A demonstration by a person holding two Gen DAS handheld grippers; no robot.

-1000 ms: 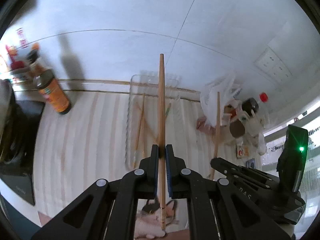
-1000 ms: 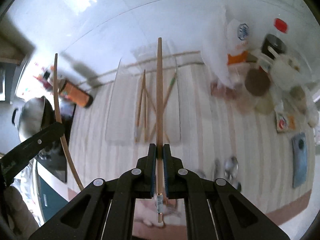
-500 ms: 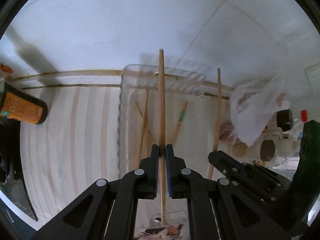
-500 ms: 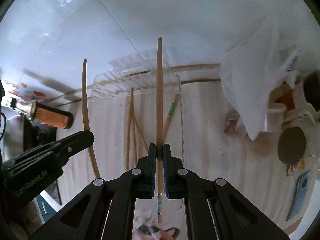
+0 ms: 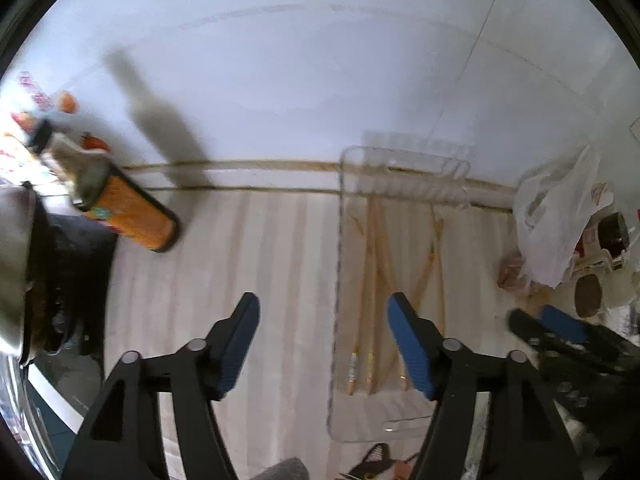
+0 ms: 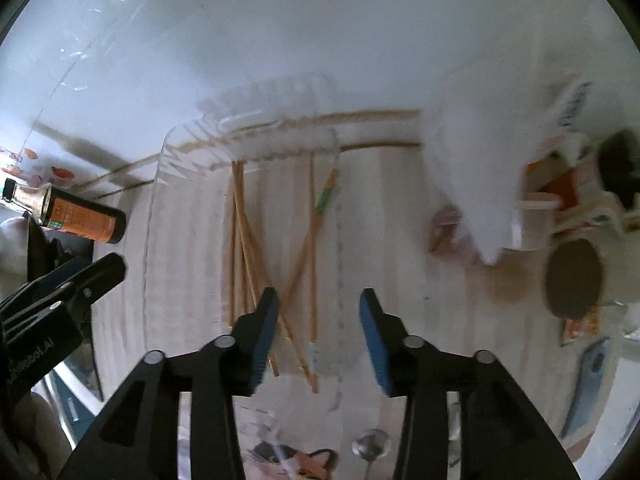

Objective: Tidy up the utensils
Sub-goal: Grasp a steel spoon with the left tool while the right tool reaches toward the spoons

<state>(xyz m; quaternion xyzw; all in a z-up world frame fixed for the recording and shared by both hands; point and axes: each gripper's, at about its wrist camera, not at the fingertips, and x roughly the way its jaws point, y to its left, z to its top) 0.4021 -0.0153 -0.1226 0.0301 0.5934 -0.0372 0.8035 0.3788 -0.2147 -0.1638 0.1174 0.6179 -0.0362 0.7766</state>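
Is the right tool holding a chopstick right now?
No. The right tool is opening with nothing between its pads, and the chopsticks lie in the clear tray below.

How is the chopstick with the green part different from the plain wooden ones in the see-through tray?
The green-banded chopstick has a green painted stretch near its far end; the plain chopsticks are bare wood all along. It lies slanted by the tray's right side, alongside another stick, while most plain ones bunch toward the middle. All lie flat inside the clear tray, held by neither gripper.
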